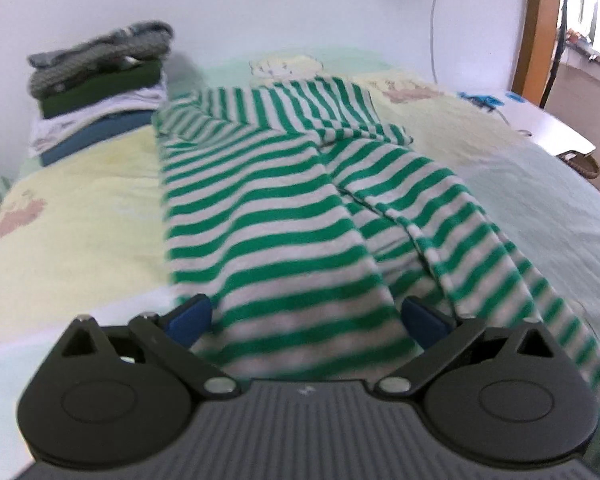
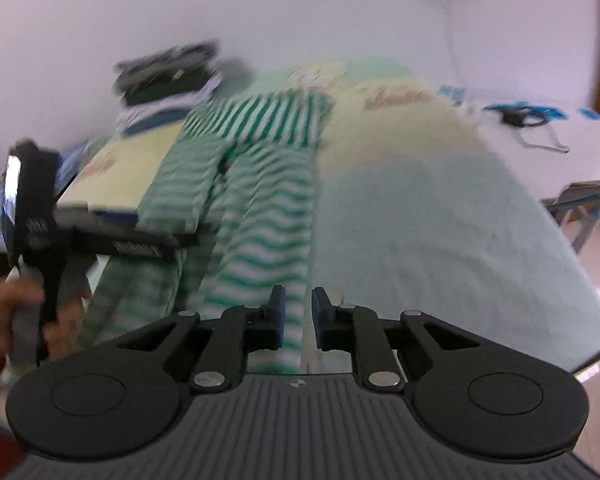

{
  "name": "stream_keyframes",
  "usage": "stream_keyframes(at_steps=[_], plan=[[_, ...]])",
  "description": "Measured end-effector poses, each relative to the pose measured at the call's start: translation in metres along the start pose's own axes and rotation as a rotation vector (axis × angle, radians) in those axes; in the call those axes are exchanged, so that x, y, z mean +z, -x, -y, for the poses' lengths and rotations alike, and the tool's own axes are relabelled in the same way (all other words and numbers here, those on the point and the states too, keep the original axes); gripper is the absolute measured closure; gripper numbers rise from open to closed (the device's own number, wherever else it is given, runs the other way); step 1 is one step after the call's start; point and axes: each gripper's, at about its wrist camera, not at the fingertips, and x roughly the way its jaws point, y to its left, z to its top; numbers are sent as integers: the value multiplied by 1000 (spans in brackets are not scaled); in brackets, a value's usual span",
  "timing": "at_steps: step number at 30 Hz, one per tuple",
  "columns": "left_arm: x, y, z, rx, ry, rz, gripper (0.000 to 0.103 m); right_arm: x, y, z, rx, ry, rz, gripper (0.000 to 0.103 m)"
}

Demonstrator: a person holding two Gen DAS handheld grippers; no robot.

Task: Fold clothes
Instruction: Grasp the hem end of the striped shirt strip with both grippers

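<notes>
Your striped shirt (image 1: 260, 200) lies stretched along the bed (image 1: 80, 216), green and white bands running from the far end toward you, its near end rising up to your left gripper (image 1: 306, 312). That gripper's jaws stand wide apart, and the cloth bunches between the blue fingertips (image 1: 192, 314); the hem drops behind the gripper body, so where the edge sits is hidden. The right fingertip is partly covered by a fold of the shirt.

In the right wrist view everything is smeared by blur. Your right gripper (image 2: 299, 312) has its jaws nearly together with a narrow gap, and a strip of the striped shirt (image 2: 260, 216) sits in that gap. Whether the pads actually pinch the cloth you cannot tell from here. At the left edge your hand (image 2: 4, 312) and the other gripper show only as a dark blurred shape, cut off by the frame.

A stack of folded clothes (image 1: 100, 84) sits at the far left of the bed against the wall, just beside the shirt's far corner. Its layers are soft-edged and hard to separate.
</notes>
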Motion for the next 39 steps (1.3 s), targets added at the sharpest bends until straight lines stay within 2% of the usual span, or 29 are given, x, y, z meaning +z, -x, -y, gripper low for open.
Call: stream_keyframes(at_steps=[2,4,6,7,13,14,16,18,22,23,24,28,30,32,35,39], plan=[[-11,25,-12,-27,5,-5,3,-6,5,2,27,27,-28,86],[-23,51,-26,-64,39,-37,10,-11,7,10,39,22,-52,82],[-36,75,-36,-98,69,-76,28,-14,8,18,64,13,-78,81],[-43,85,-39,-111,78,-101,32,-16,7,21,84,7,-92,81],[-80,111,-18,-163,168,-251,55,-20,7,31,216,32,-192,75],[-86,116,-15,-172,183,-276,61,-20,8,31,235,42,-205,74],[-94,123,-4,-170,181,-285,69,-22,7,31,279,69,-235,73],[-96,124,-2,-171,206,-297,69,-23,6,32,310,95,-253,73],[-102,121,-6,-207,324,-330,69,-24,2,38,374,104,-298,72],[-103,118,-4,-209,339,-338,68,-24,1,39,385,106,-302,72],[-104,115,-2,-220,350,-350,63,-24,1,39,395,109,-306,72],[-110,110,1,-232,368,-375,61,-26,2,44,441,124,-332,71],[-113,104,-1,-252,392,-392,50,-29,-1,47,446,119,-349,70],[-115,95,-4,-294,430,-417,45,-30,-4,48,454,124,-354,70],[-111,89,2,-295,377,-409,45,-32,-8,45,470,148,-356,70],[-116,74,0,-338,401,-463,45,-40,-18,44,471,138,-386,70]])
